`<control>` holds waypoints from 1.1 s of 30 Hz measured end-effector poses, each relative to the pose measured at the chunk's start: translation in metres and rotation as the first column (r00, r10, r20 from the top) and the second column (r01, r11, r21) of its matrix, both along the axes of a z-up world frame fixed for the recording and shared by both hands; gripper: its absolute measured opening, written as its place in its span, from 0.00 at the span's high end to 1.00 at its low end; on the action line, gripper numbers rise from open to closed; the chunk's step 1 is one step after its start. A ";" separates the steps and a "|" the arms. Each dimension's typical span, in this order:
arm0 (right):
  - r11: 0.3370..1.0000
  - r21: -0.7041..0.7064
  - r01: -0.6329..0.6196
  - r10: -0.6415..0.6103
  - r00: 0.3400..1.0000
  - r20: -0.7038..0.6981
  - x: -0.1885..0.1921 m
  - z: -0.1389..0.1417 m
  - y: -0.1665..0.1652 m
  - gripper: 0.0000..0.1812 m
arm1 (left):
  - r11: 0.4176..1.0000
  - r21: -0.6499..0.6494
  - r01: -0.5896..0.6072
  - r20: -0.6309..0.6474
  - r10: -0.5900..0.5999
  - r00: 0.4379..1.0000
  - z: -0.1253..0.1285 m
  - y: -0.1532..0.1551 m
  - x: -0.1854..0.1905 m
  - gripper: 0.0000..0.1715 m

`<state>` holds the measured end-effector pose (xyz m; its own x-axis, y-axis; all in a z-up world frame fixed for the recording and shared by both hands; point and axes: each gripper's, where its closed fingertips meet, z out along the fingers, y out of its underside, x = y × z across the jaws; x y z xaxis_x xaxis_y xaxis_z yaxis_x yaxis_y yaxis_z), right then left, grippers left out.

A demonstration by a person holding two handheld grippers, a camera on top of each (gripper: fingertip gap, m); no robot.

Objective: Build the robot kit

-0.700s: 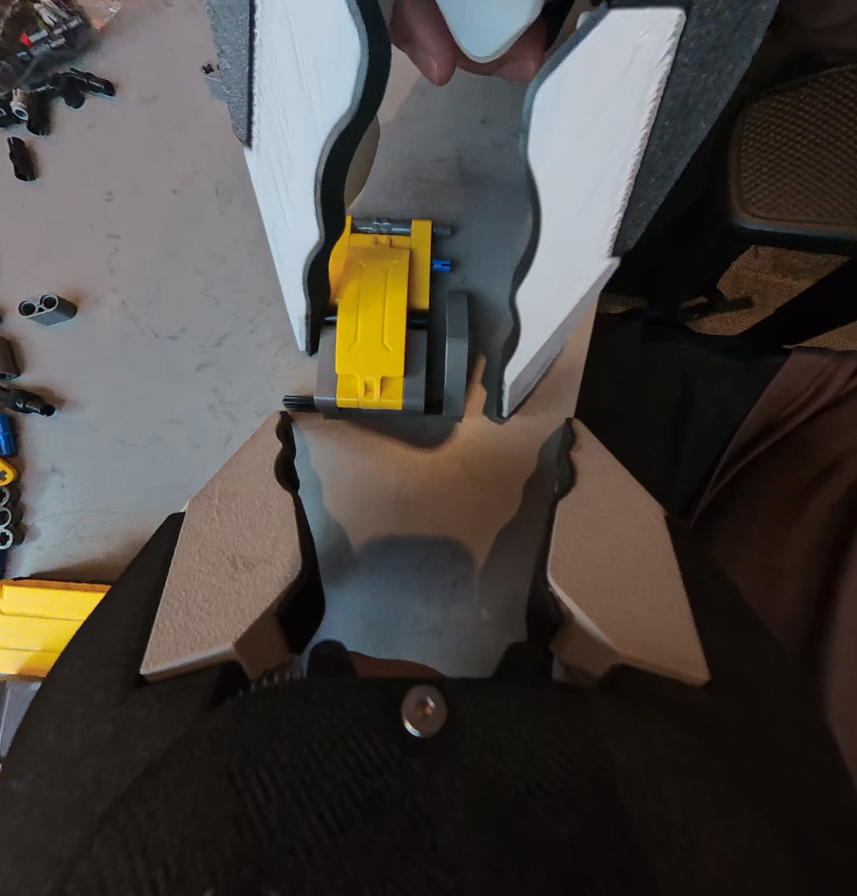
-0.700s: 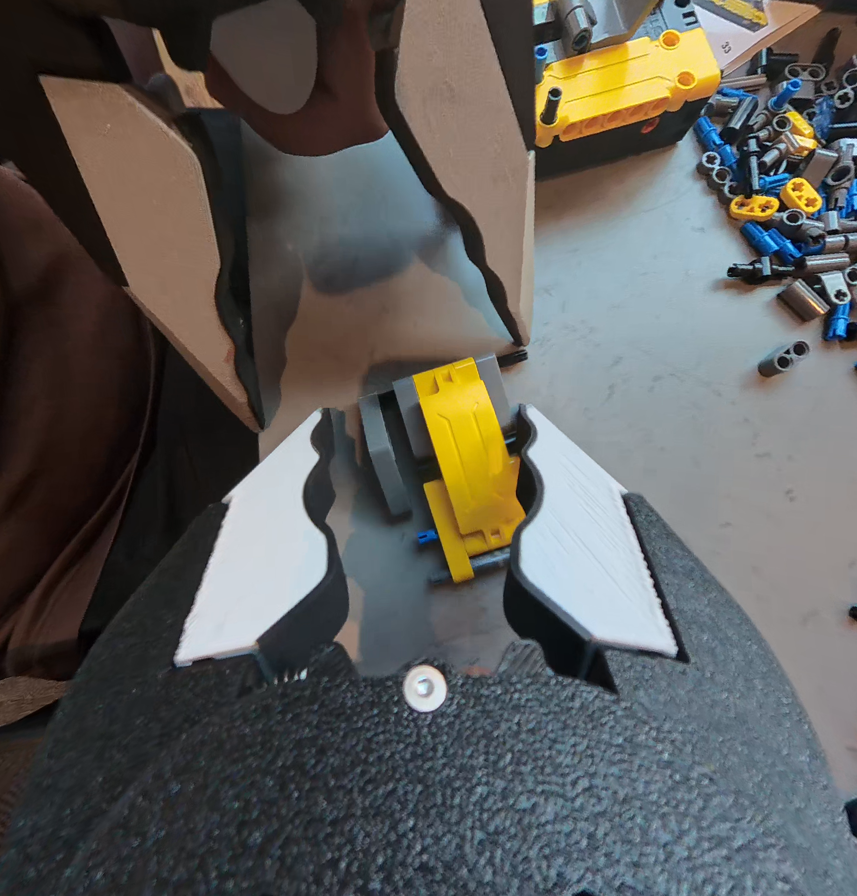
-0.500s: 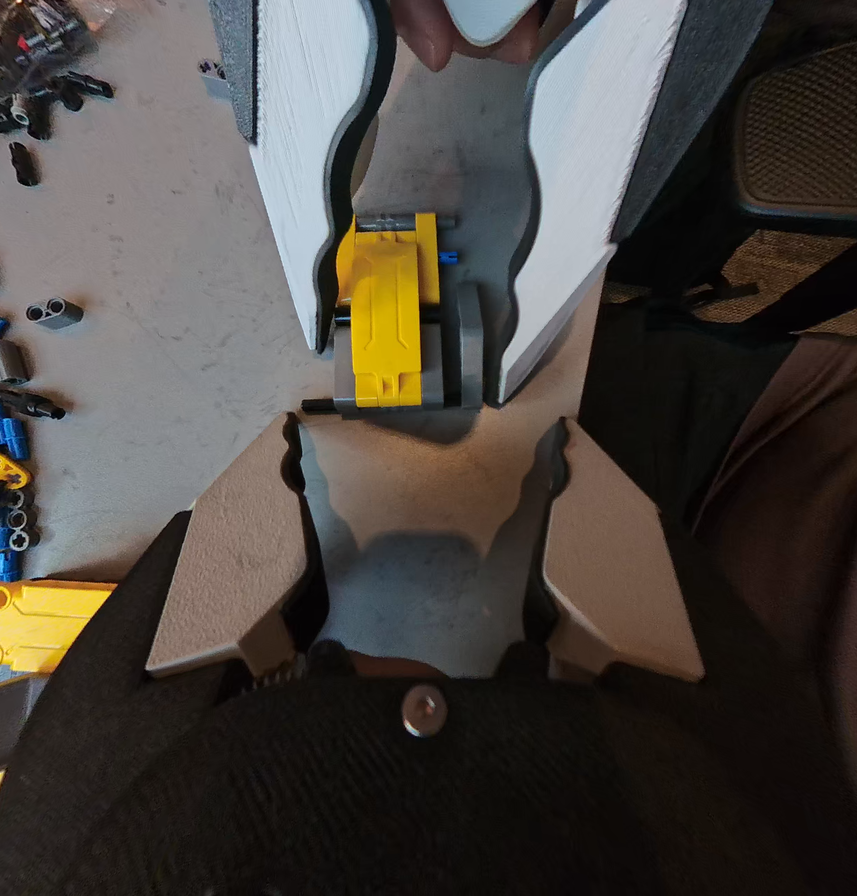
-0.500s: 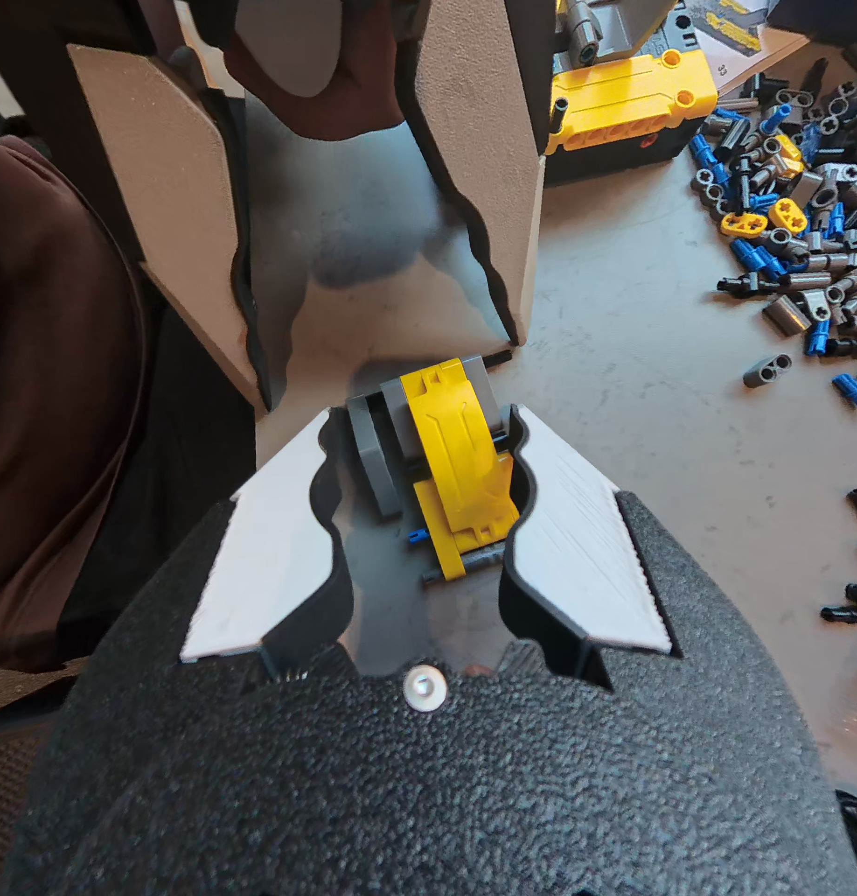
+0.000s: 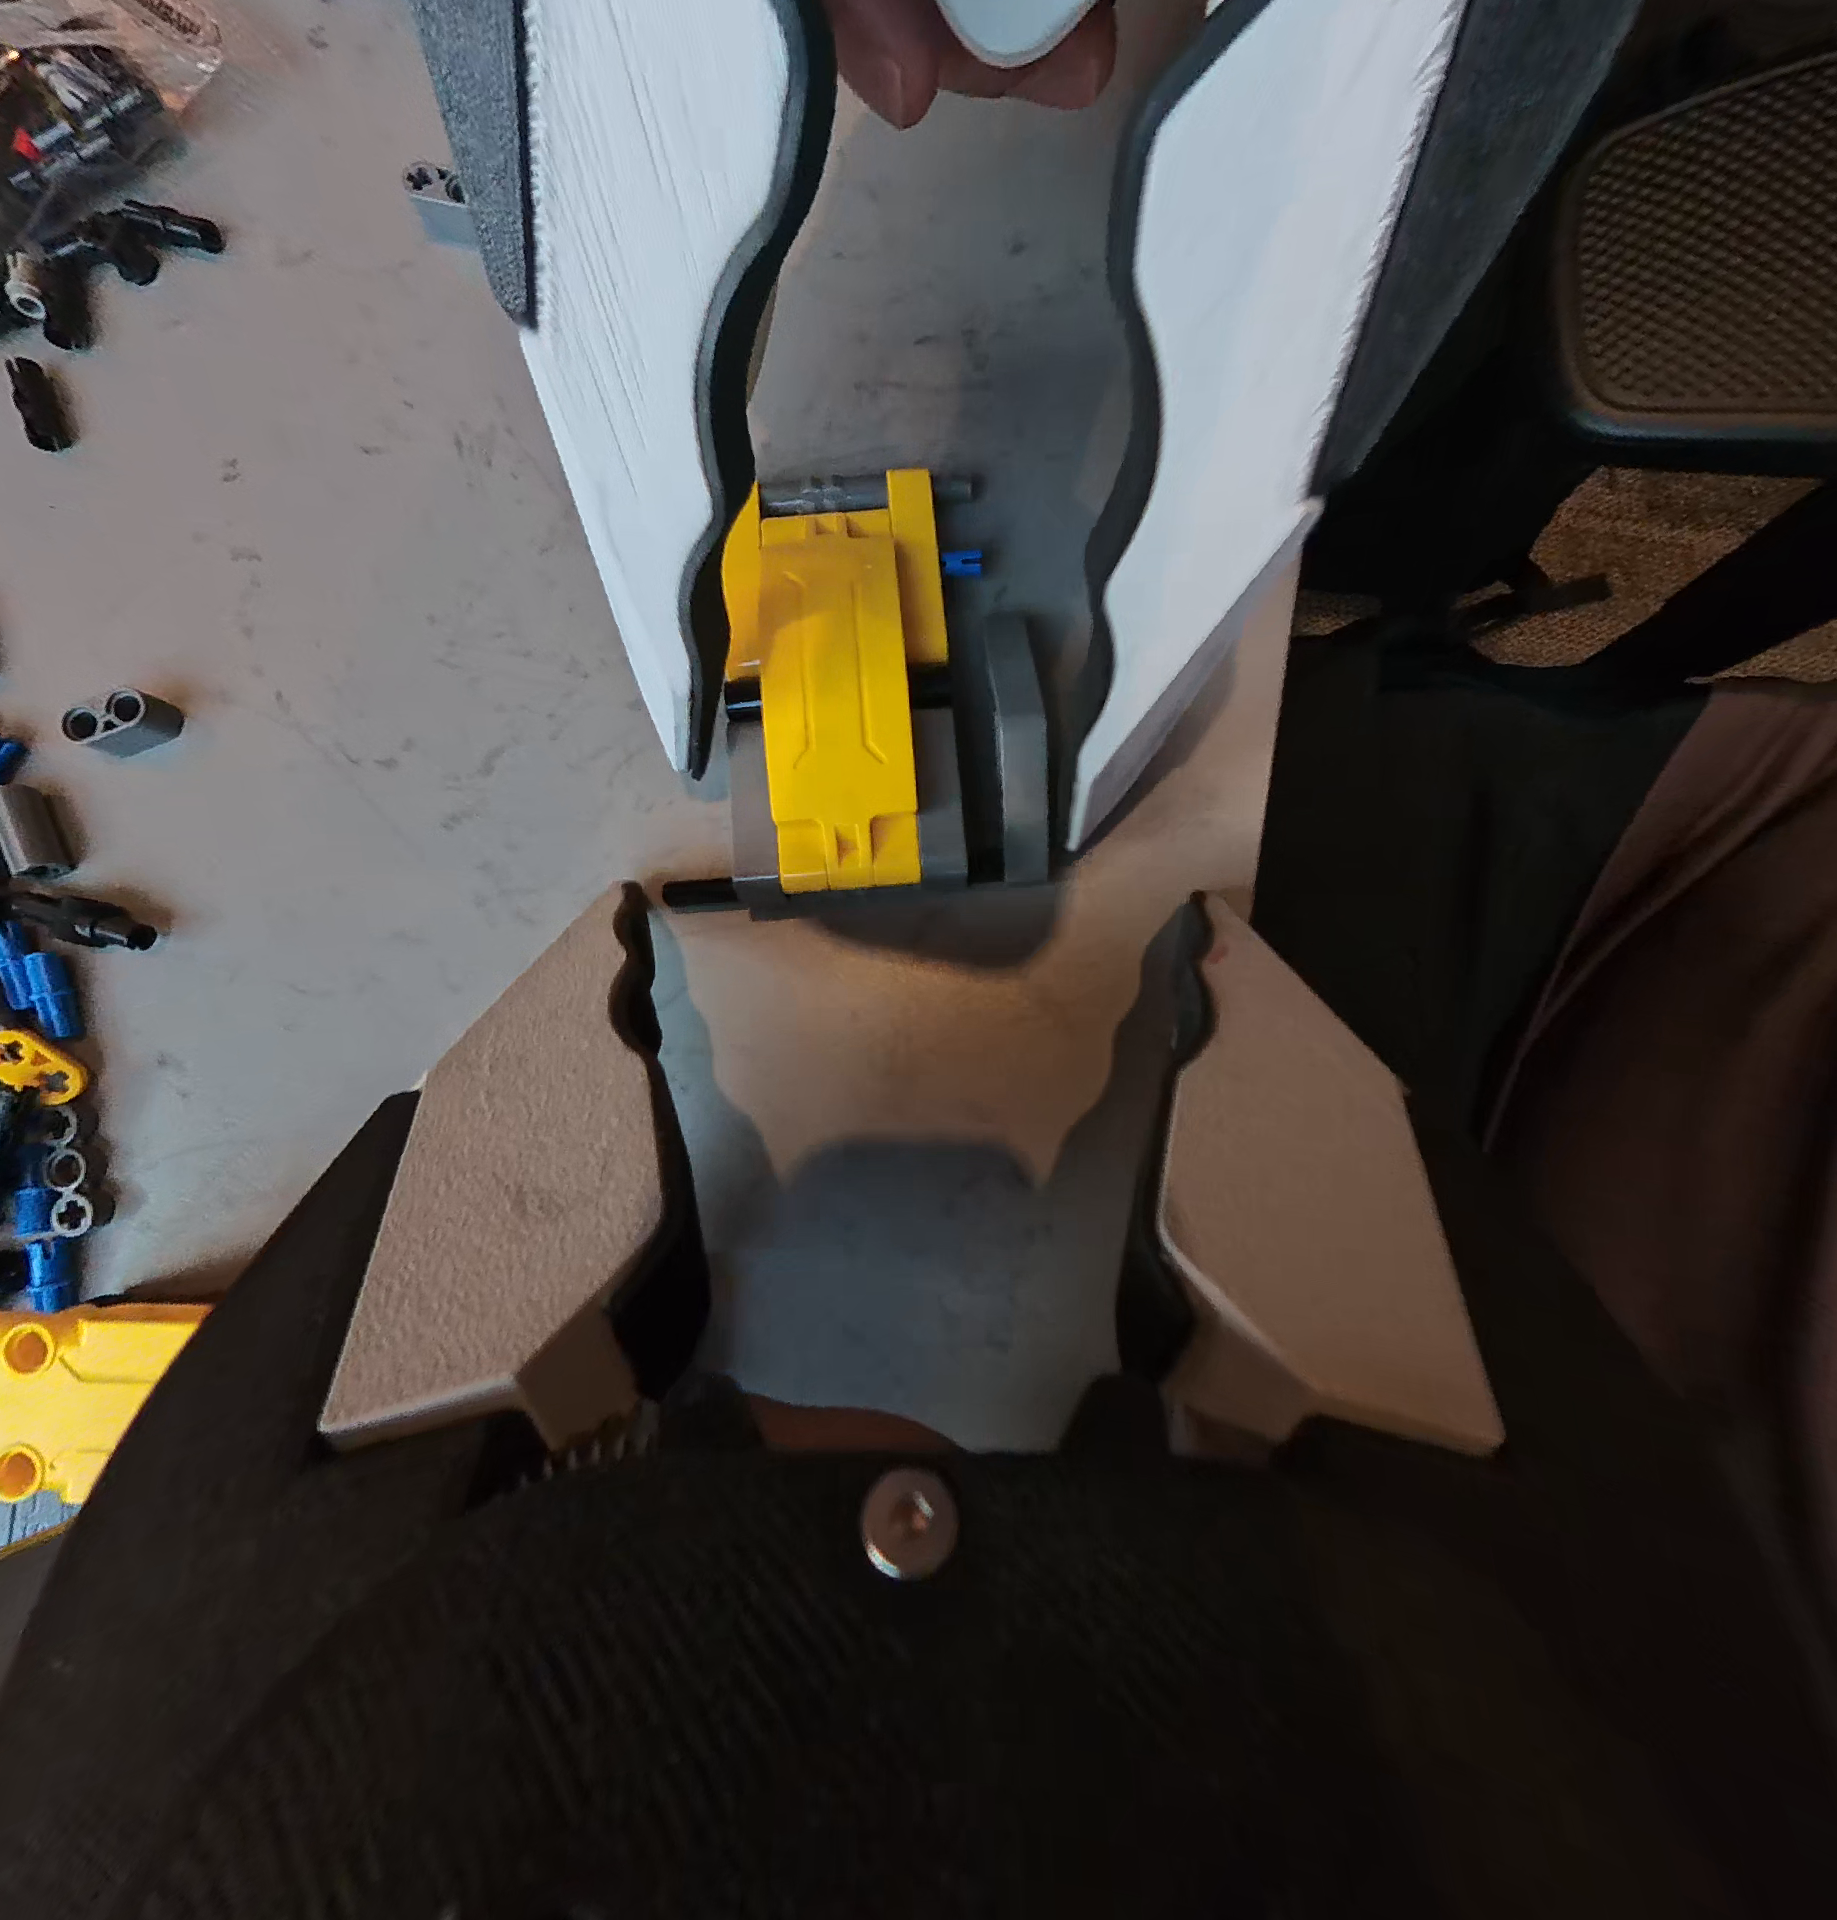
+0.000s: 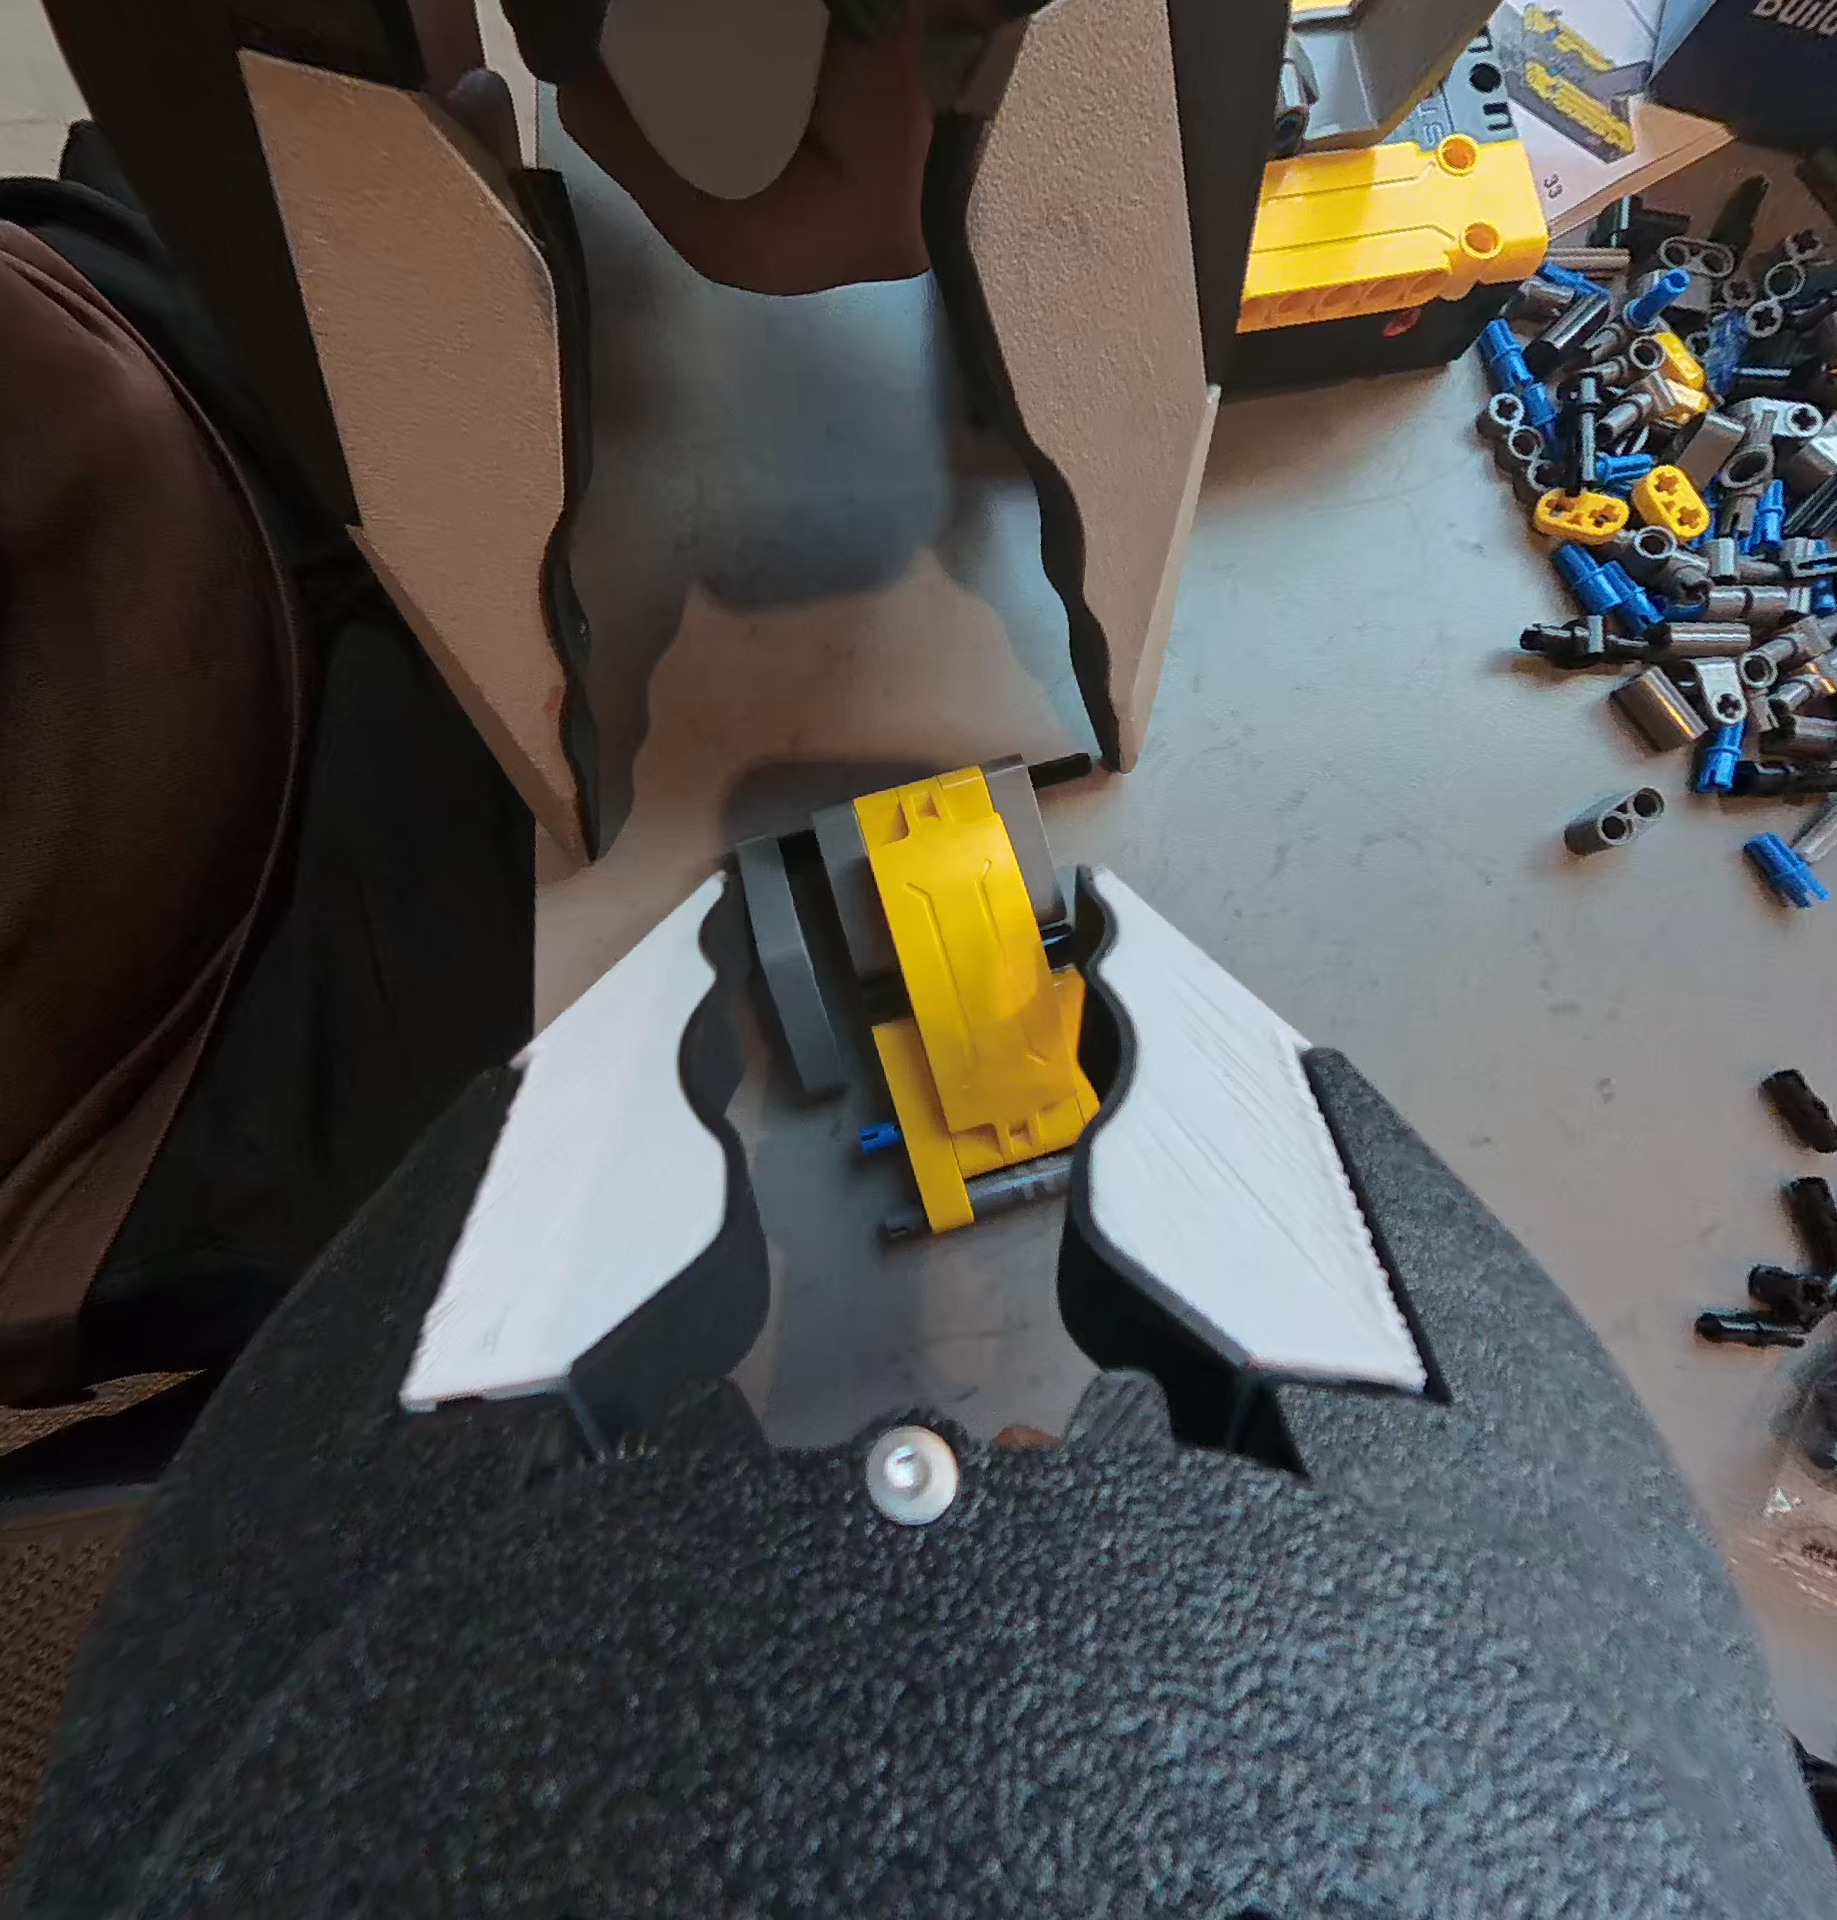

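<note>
A small yellow and grey brick assembly [image 5: 841, 707] lies on the grey table [image 5: 322, 623], with a black pin sticking out at one end and a grey axle at the other. My right gripper [image 6: 906, 883], with white fingers, is closed around it: one pad touches the yellow side, the other meets the grey side piece. It also shows in the left wrist view [image 5: 883, 805]. My left gripper [image 5: 914, 904], with tan fingers, is open and empty, its tips just short of the assembly's pin end. It faces me in the right wrist view [image 6: 852, 805].
A pile of small blue, black, grey and yellow pieces [image 6: 1703, 520] lies to the side, also in the left wrist view [image 5: 20, 1039]. A larger yellow build [image 6: 1381, 239] and a booklet [image 6: 1579, 104] sit beyond. A person's brown clothing [image 6: 114, 727] and a chair [image 5: 1724, 239] border the table. Only a small space, under 4 cm, lies between the two pairs of fingers.
The white fingers have closed in until both touch the assembly, nudging it slightly sideways. The tan gripper has stayed open and hardly moved.
</note>
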<state>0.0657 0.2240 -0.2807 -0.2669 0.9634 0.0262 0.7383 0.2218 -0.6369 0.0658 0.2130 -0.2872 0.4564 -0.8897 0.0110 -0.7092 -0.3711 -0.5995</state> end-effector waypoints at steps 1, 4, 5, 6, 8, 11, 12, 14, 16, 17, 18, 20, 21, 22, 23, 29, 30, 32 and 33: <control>1.000 0.000 -0.002 0.002 1.000 0.002 0.000 -0.001 0.000 0.66 | 1.000 0.000 0.002 0.002 -0.002 1.000 0.000 0.000 0.001 0.44; 1.000 -0.018 -0.004 0.004 1.000 0.003 -0.001 -0.002 -0.002 0.66 | 1.000 0.005 -0.006 0.012 0.006 1.000 0.001 0.000 0.002 0.46; 1.000 -0.023 -0.003 0.003 1.000 0.006 -0.001 -0.002 -0.002 0.66 | 1.000 0.006 -0.011 0.016 0.011 1.000 0.001 0.000 0.002 0.46; 1.000 -0.028 -0.002 0.002 1.000 0.008 0.000 -0.003 -0.002 0.66 | 1.000 0.008 -0.016 0.022 0.015 1.000 0.001 0.000 0.002 0.46; 0.999 -0.040 -0.002 0.003 1.000 0.016 0.000 -0.003 -0.003 0.66 | 1.000 0.015 -0.026 0.035 0.025 0.999 0.001 0.001 0.001 0.48; 0.999 -0.049 0.006 -0.005 1.000 0.023 0.000 -0.003 -0.004 0.66 | 0.998 0.023 -0.055 0.056 0.054 0.997 0.002 0.003 0.000 0.52; 0.999 -0.051 0.009 -0.008 1.000 0.023 0.000 -0.003 -0.004 0.66 | 0.998 0.026 -0.059 0.062 0.057 0.996 0.002 0.003 0.001 0.52; 0.999 -0.052 0.013 -0.012 1.000 0.020 0.000 -0.003 -0.004 0.67 | 0.997 0.030 -0.065 0.067 0.063 0.996 0.002 0.004 0.001 0.52; 0.998 -0.055 0.013 -0.012 1.000 0.016 0.000 -0.003 -0.004 0.67 | 0.997 0.037 -0.075 0.074 0.072 0.995 0.002 0.005 0.000 0.54; 0.998 -0.057 0.009 -0.009 1.000 0.013 0.000 -0.003 -0.005 0.67 | 0.996 0.041 -0.078 0.080 0.075 0.994 0.003 0.006 -0.001 0.57; 0.998 -0.060 0.008 -0.007 1.000 0.009 0.000 -0.003 -0.005 0.67 | 0.997 0.040 -0.073 0.087 0.069 0.994 0.003 0.007 -0.001 0.58; 0.998 -0.063 0.006 -0.006 1.000 0.006 0.000 -0.003 -0.005 0.66 | 0.997 0.042 -0.065 0.095 0.061 0.994 0.003 0.007 -0.002 0.59; 0.998 -0.063 0.007 -0.006 1.000 0.005 0.000 -0.003 -0.005 0.67 | 0.997 0.044 -0.062 0.094 0.058 0.994 0.003 0.007 -0.002 0.59; 0.998 -0.064 0.007 -0.006 1.000 0.005 0.000 -0.003 -0.005 0.67 | 0.997 0.046 -0.059 0.093 0.054 0.994 0.003 0.007 -0.002 0.59; 0.998 -0.063 0.006 -0.006 1.000 0.004 0.000 -0.003 -0.005 0.67 | 0.997 0.048 -0.055 0.095 0.051 0.994 0.003 0.007 -0.003 0.59; 0.998 -0.048 -0.028 0.028 1.000 0.007 0.000 -0.003 -0.006 0.67 | 0.997 0.057 -0.048 0.112 0.041 0.993 0.003 0.008 -0.003 0.60; 0.998 -0.048 -0.033 0.033 0.999 0.004 0.000 -0.003 -0.006 0.68 | 0.997 0.057 -0.048 0.111 0.041 0.993 0.003 0.007 -0.003 0.60; 0.998 -0.050 -0.040 0.040 0.999 -0.008 0.000 -0.003 -0.006 0.68 | 0.997 0.058 -0.047 0.110 0.041 0.993 0.003 0.008 -0.003 0.60; 0.998 -0.051 -0.042 0.041 0.999 -0.015 0.000 -0.003 -0.006 0.68 | 0.997 0.059 -0.047 0.111 0.041 0.993 0.003 0.008 -0.003 0.60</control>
